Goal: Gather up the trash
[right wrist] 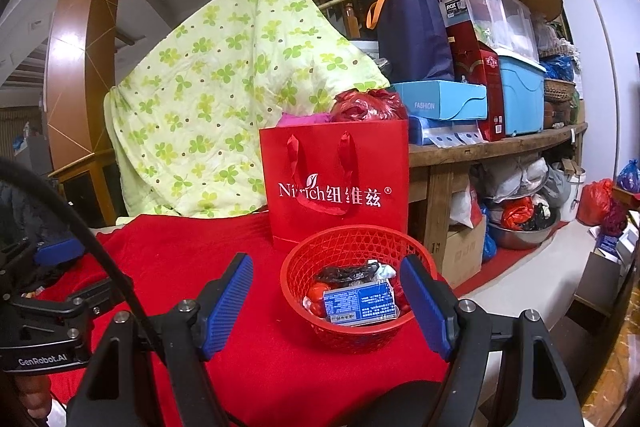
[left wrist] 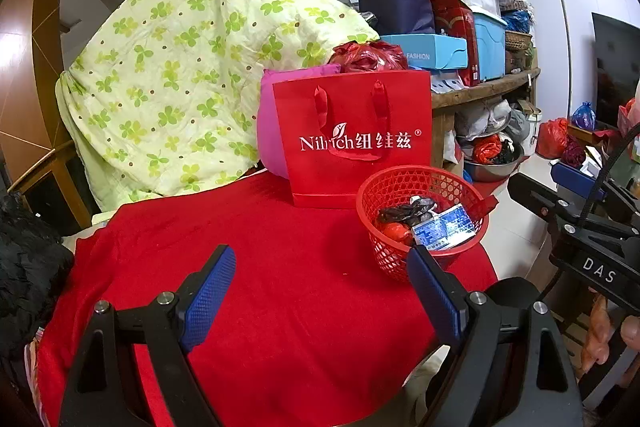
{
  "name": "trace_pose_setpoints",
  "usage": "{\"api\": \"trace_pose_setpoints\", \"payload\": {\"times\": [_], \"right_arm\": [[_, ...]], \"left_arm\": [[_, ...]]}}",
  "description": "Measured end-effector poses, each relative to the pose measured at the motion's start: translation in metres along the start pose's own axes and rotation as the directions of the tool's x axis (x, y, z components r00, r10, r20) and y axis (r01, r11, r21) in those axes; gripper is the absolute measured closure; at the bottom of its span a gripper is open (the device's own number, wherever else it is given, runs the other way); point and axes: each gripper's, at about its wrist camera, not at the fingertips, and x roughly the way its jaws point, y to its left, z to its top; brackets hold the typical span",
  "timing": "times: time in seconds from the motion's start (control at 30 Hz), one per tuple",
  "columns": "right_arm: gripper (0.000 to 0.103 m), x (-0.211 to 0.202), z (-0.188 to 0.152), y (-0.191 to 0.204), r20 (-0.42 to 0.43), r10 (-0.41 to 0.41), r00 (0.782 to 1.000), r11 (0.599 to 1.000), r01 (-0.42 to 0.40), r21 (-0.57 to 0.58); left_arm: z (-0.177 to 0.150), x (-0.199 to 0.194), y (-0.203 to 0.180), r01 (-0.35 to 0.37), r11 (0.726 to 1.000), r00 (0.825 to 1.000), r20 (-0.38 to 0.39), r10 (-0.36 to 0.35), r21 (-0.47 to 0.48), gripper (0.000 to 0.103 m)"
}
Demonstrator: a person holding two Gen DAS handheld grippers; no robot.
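Note:
A red mesh basket (left wrist: 400, 187) (right wrist: 344, 247) stands on the red cloth (left wrist: 280, 287) (right wrist: 248, 367) near its right edge. In it lie a blue-and-white box (left wrist: 444, 227) (right wrist: 360, 301), a crumpled black wrapper (left wrist: 404, 213) (right wrist: 344, 273) and a red piece (left wrist: 394, 231) (right wrist: 316, 293). My left gripper (left wrist: 320, 267) is open and empty, to the left of the basket. My right gripper (right wrist: 326, 277) is open and empty, its fingers either side of the basket just in front of it. The right gripper also shows in the left wrist view (left wrist: 580, 211).
A red paper bag (left wrist: 352, 131) (right wrist: 336, 183) stands right behind the basket, with a pink bag (left wrist: 272, 123) and a red plastic bag (left wrist: 368, 57) behind it. A green-patterned quilt (left wrist: 192, 59) (right wrist: 224, 99) hangs at back left. Cluttered wooden shelves (left wrist: 480, 91) (right wrist: 500, 143) stand at right.

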Motion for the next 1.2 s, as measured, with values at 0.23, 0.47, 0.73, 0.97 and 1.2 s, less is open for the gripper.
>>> {"api": "trace_pose_setpoints", "payload": {"times": [0.23, 0.47, 0.73, 0.97, 1.2], "right_arm": [[0.024, 0.0043, -0.0032, 0.0015, -0.014, 0.007, 1.0, 1.0, -0.007, 0.004], [0.024, 0.0042, -0.0038, 0.0027, -0.017, 0.007, 1.0, 1.0, -0.007, 0.003], [0.024, 0.0043, -0.003, 0.0022, -0.017, 0.007, 1.0, 1.0, -0.007, 0.004], [0.024, 0.0049, -0.0031, 0.0022, -0.02, 0.008, 1.0, 1.0, -0.008, 0.003], [0.024, 0.0055, -0.005, 0.0033, -0.022, 0.011, 1.0, 1.0, -0.011, 0.004]], "left_arm": [[-0.0006, -0.0005, 0.0002, 0.001, 1.0, 1.0, -0.002, -0.001, 0.001, 0.015], [-0.001, -0.0002, 0.0008, 0.005, 1.0, 1.0, -0.005, -0.005, 0.0, 0.015], [-0.0014, 0.0, 0.0007, 0.005, 1.0, 1.0, -0.005, -0.005, 0.0, 0.015], [-0.0026, 0.0003, -0.0003, 0.01, 1.0, 1.0, -0.009, -0.01, 0.0, 0.015], [-0.0044, -0.0002, 0.0003, 0.012, 1.0, 1.0, -0.01, -0.012, 0.0, 0.015]]}}
